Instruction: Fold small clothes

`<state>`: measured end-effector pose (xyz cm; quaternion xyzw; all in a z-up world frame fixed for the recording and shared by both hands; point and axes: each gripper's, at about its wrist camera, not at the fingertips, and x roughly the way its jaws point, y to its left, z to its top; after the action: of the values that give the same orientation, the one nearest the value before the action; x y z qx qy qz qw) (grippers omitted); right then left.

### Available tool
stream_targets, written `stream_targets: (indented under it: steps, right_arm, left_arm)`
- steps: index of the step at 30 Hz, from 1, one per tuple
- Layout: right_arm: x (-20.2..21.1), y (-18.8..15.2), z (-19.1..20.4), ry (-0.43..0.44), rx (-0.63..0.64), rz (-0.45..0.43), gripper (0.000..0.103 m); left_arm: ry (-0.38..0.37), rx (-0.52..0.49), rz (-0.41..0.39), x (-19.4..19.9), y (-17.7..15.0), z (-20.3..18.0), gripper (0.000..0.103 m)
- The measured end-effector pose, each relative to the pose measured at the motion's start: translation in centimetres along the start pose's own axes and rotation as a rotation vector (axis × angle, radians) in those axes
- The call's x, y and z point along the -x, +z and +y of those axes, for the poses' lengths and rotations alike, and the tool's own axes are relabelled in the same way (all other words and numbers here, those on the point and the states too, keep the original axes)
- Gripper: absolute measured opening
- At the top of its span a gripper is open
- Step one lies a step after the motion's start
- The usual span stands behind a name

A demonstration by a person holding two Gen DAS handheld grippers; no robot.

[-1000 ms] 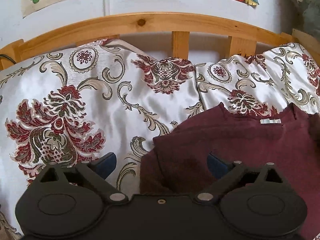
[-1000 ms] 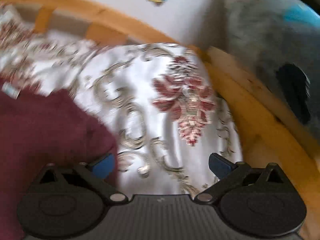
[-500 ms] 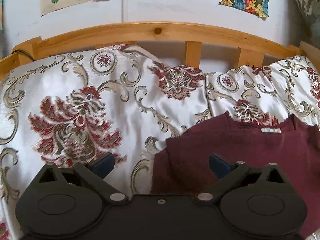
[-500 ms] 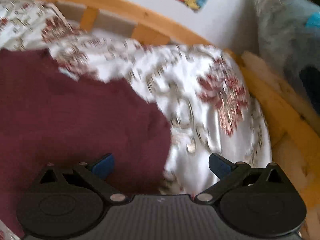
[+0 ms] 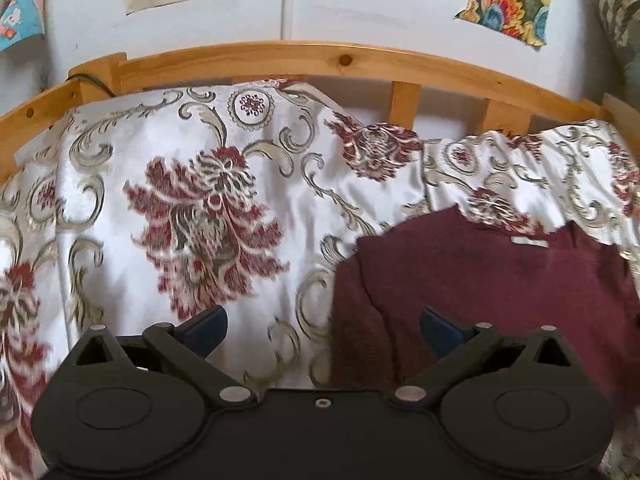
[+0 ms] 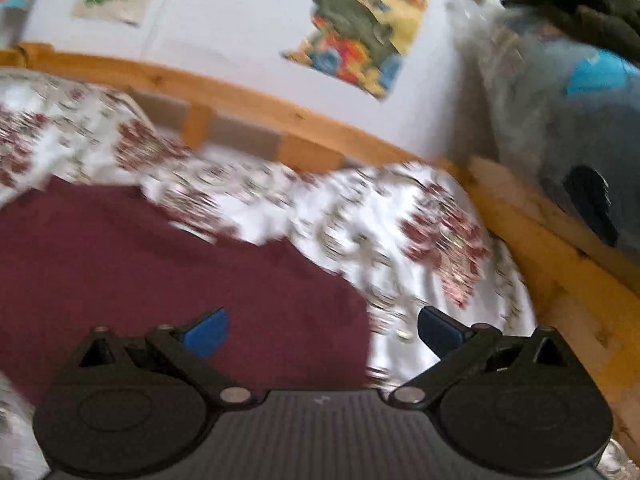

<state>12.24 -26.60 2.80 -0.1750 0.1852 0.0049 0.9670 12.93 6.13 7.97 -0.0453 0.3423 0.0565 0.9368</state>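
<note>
A dark maroon garment (image 5: 488, 276) lies flat on a white floral bedspread (image 5: 200, 208), with a small white neck label (image 5: 530, 242) at its far edge. My left gripper (image 5: 322, 328) is open and empty, above the garment's left edge. In the blurred right wrist view the garment (image 6: 160, 264) fills the lower left. My right gripper (image 6: 322, 330) is open and empty, above the garment's right edge.
A curved wooden bed rail (image 5: 320, 60) runs behind the bedspread, against a white wall with paper pictures (image 5: 508, 4). In the right wrist view the rail (image 6: 560, 264) bends round on the right, with grey and blue fabric (image 6: 568, 100) piled beyond it.
Both grippers have pulled back and tilted up, so more wall and rail show. The right gripper swung left over the garment. Both jaws stayed open.
</note>
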Motion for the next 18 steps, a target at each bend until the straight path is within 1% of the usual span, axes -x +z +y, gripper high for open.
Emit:
stream_targets:
  steps: [3,6,9,11,13,16,18]
  right_arm:
    - [1.1,0.4,2.2,0.069,-0.005,-0.011,0.103]
    - [1.0,0.6,4.2,0.137,-0.016,0.019,0.103]
    - [0.6,0.3,6.1,0.189,0.008,0.052,0.103]
    - [0.0,-0.2,7.3,0.187,0.037,0.082,0.103]
    - [-0.4,-0.8,8.2,0.182,0.059,0.089,0.103]
    - [-0.9,-1.4,8.7,0.181,0.066,0.102,0.103]
    - [-1.0,-1.8,9.0,0.18,0.066,0.102,0.103]
  left_arm:
    - [-0.014,0.016,0.035,0.9,-2.1,-0.4,0.102]
    - [-0.029,0.028,0.077,0.8,-4.1,-0.7,0.102]
    - [-0.067,0.036,0.124,-0.3,-5.4,-1.2,0.102]
    - [-0.107,0.036,0.144,-0.9,-6.0,-1.7,0.102]
    - [-0.137,0.026,0.153,-1.2,-6.3,-2.1,0.102]
    - [-0.139,0.003,0.15,-1.8,-6.7,-2.6,0.102]
    - [-0.143,0.005,0.154,-2.1,-6.9,-2.5,0.102]
